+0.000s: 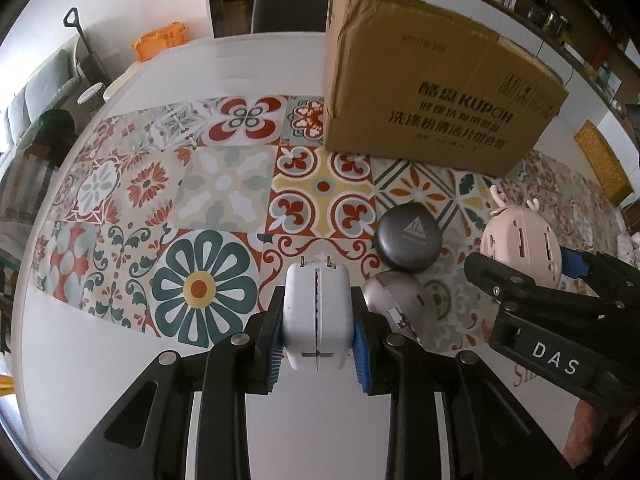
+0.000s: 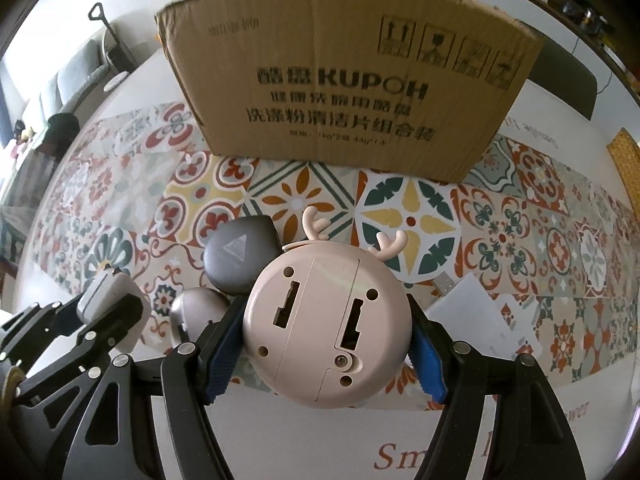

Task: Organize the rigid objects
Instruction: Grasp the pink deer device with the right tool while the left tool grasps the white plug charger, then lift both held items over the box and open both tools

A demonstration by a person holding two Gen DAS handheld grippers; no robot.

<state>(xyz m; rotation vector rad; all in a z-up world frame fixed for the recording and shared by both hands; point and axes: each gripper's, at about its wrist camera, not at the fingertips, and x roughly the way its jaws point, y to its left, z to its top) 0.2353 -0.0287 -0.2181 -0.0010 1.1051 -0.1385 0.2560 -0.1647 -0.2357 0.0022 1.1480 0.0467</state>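
- Two grippers, each loaded, both angled down over the patterned table mat (image 1: 224, 184).
- Left gripper (image 1: 318, 330): jaws drawn in tight, blue pads pressing both flat sides of a white plug adapter (image 1: 316, 316), prongs pointing away to 12 o'clock. A side-on clamp probably keeps the prongs clear for dropping it in.
- Right gripper (image 2: 328, 340): jaws about half spread, closed on the rim of a round pink antlered gadget (image 2: 326, 320), its slotted back facing the camera, antlers at 12 o'clock.
- Left on the mat, near: a silver-grey rounded object (image 1: 394, 294) at 2 o'clock of the adapter; touching it beyond, a dark grey round case (image 1: 408, 242).
- Far, 12 to 1 o'clock: cardboard box (image 2: 340, 92), printed side facing; its opening is not visible. Judged the likely destination for both held items.
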